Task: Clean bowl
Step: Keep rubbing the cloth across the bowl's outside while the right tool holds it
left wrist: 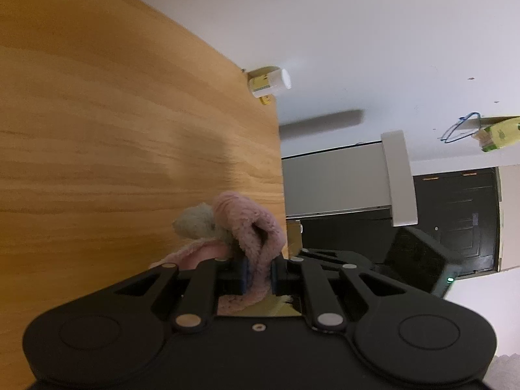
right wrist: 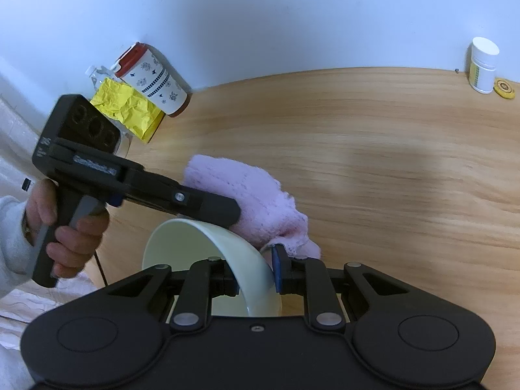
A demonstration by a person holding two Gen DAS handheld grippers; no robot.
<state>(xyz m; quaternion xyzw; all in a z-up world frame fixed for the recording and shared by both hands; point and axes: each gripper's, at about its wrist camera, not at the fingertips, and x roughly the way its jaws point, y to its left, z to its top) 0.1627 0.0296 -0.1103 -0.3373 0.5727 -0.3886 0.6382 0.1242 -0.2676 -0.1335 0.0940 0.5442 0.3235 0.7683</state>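
My right gripper [right wrist: 255, 274] is shut on the rim of a pale white bowl [right wrist: 227, 247], which it holds tilted on its side above the wooden table [right wrist: 373, 162]. My left gripper [left wrist: 258, 276] is shut on a fluffy pink cloth [left wrist: 247, 227]. In the right wrist view the left gripper's black body comes in from the left, and the pink cloth [right wrist: 253, 198] presses against the bowl's outer wall just behind its rim. The left gripper's tips are hidden there by the cloth and bowl.
A patterned cup with a red lid [right wrist: 152, 78] and crumpled yellow paper [right wrist: 128, 110] stand at the table's far left by the wall. A white pill bottle [right wrist: 483, 65] and a small yellow disc [right wrist: 504, 88] sit at the far right. The bottle also shows in the left wrist view [left wrist: 269, 81].
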